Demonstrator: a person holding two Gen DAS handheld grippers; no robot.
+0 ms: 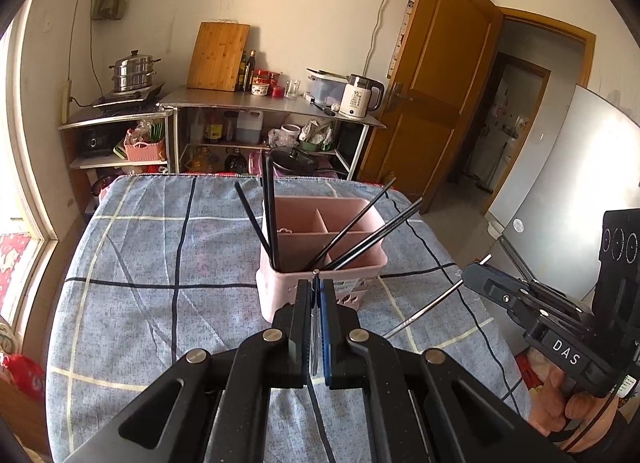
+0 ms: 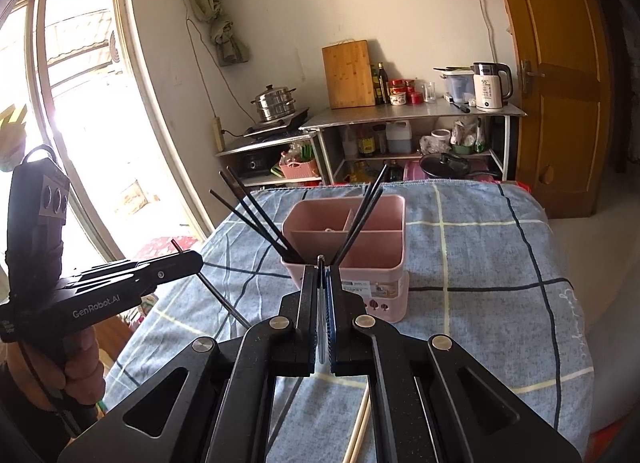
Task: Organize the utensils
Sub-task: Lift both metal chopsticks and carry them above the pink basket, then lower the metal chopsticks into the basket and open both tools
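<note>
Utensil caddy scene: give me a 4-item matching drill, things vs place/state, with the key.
Things:
1. pink caddy
2. black chopsticks
3. left gripper
4. pale chopsticks

Place or state:
A. lying flat on the tablecloth, under the right gripper
B. standing on the checked tablecloth, divided into compartments
C. shut on a thin metal utensil
D. leaning upright inside a compartment

Pairs: 1-B, 2-D, 3-C, 4-A
</note>
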